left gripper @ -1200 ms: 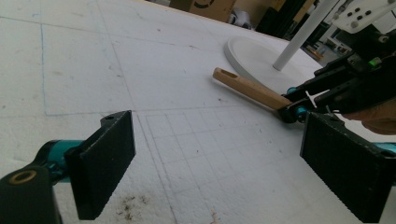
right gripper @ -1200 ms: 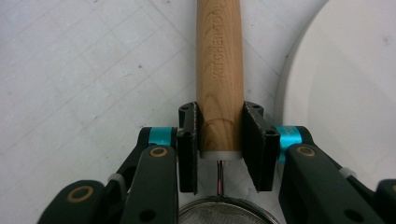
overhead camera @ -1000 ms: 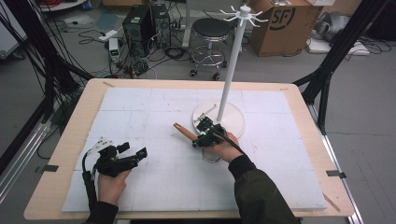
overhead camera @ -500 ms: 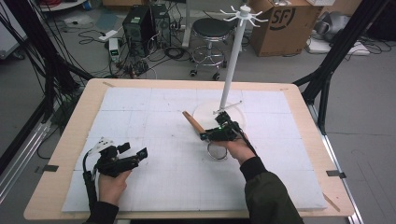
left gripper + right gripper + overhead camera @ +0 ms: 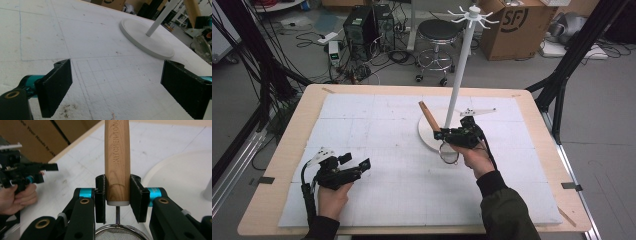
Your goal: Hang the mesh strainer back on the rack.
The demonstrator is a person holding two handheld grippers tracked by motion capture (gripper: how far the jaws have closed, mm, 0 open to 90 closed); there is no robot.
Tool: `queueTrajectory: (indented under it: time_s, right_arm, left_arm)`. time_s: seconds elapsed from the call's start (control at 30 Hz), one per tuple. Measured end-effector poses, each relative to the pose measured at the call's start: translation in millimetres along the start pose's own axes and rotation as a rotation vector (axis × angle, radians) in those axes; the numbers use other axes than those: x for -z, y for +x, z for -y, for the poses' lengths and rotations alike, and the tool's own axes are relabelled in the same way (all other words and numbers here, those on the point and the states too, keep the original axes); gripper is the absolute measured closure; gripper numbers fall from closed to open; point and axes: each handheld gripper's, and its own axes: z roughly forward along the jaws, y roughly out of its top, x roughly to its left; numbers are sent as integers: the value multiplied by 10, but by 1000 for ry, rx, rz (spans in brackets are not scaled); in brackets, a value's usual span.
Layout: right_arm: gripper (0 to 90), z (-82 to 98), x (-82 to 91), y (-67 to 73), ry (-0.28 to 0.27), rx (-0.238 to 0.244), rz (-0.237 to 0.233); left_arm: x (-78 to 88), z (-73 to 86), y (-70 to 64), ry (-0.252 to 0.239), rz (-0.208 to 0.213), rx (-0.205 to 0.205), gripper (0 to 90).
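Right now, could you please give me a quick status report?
Left gripper open, low over the mat. Right gripper shut on strainer handle, beside the stand's base. Nothing in the way.

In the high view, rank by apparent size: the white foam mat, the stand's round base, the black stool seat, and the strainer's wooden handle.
1. White foam mat, by far the largest.
2. Stand's round base and black stool seat: they look alike, and the stool is farther from the camera, so no ranking.
3. Wooden handle, smallest, shut in the right tongs.
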Motion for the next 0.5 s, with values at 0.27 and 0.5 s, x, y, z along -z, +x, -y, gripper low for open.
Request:
queueTrajectory:
  time_s: [0.27, 0.5]
  right_arm:
    - [695, -57, 243, 28, -158, -11, -1]
    - [695, -99, 408, 78, -291, 17, -23]
  left_arm:
    - [-7, 4, -5, 1, -2, -1, 109]
    - [-3, 5, -8, 2, -6, -6, 109]
